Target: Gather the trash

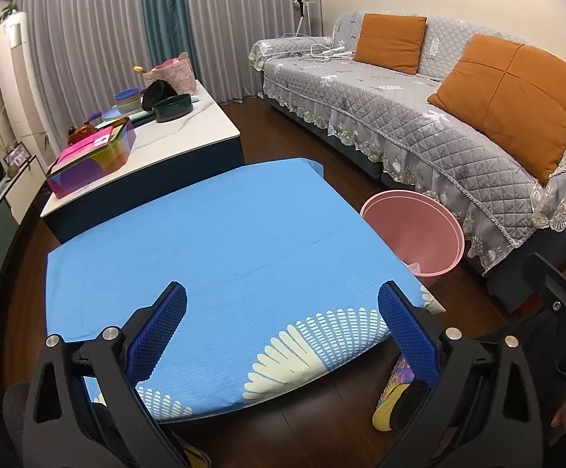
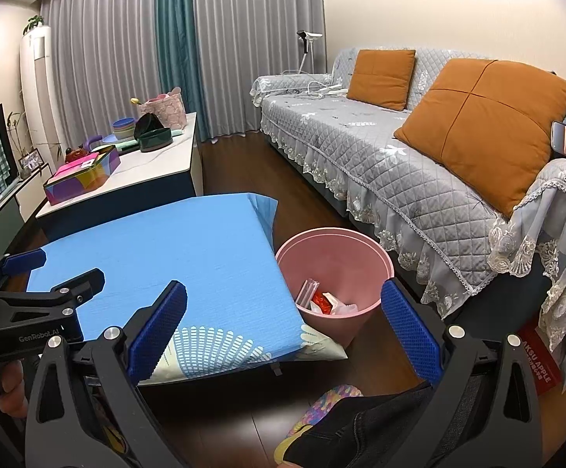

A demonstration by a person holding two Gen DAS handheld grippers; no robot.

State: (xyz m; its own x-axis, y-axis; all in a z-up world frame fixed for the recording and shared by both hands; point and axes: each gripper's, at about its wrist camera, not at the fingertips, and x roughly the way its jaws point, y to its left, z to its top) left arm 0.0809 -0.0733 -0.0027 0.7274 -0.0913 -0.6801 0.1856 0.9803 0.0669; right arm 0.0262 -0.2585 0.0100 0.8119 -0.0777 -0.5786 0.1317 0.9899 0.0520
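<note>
Your left gripper [image 1: 283,304] hangs over the near edge of the blue-clothed surface [image 1: 220,234], its blue-padded fingers [image 1: 157,333] spread wide with nothing between them. Your right gripper [image 2: 283,306] is just as released, its fingers [image 2: 409,331] parted and holding nothing, aimed past the near right corner of that same surface [image 2: 174,257].

The pink trash bin [image 2: 335,269] stands on the dark wood floor [image 2: 244,401] just beside the surface's right edge, between it and the grey quilted sofa [image 2: 380,148]. Inside the bin lies the collected trash [image 2: 328,302]: a red wrapper, some white crumpled pieces and a clear packet leaning on the near wall. From the left wrist view the bin [image 1: 413,234] shows mostly its inner wall, and you cannot make out its contents there.

Beyond the surface's far edge stands a white coffee table [image 1: 174,144], carrying a multicoloured box [image 1: 92,165], stacked bowls and a dark green dish [image 1: 174,107]. Two orange cushions [image 2: 481,124] rest on the sofa. Your left gripper also appears at the left edge of the right wrist view [image 2: 29,273], over the surface's left side.
</note>
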